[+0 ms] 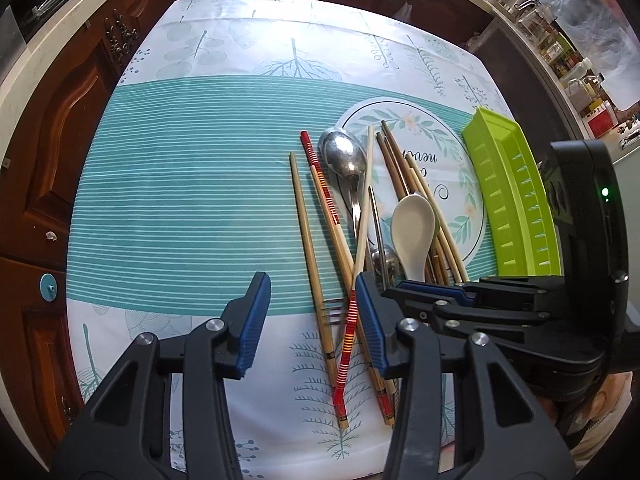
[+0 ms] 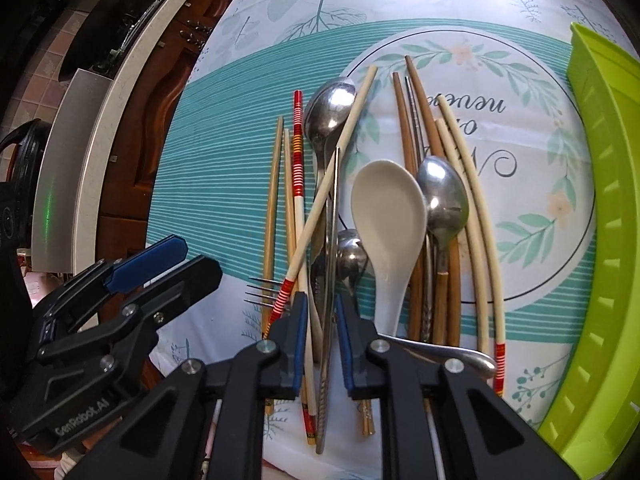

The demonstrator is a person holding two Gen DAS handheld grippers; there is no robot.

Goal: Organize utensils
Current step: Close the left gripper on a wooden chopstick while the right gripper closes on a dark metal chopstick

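- Left tool (image 1: 312, 320) is spread wide, hovering over the chopsticks (image 1: 316, 272), gripping nothing.
- Right tool (image 2: 322, 336) is half closed around a metal knife (image 2: 330, 264) in the pile.
- Utensils lie heaped on the bench (image 1: 180, 200), green tray (image 1: 516, 196) beside them.

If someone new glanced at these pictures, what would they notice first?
A jumbled pile of chopsticks and spoons lies mid-table on the teal striped leaf-print tablecloth, a white ceramic spoon on top. A lime-green plastic slotted tray sits at its right. The right gripper straddles the pile's near ends.
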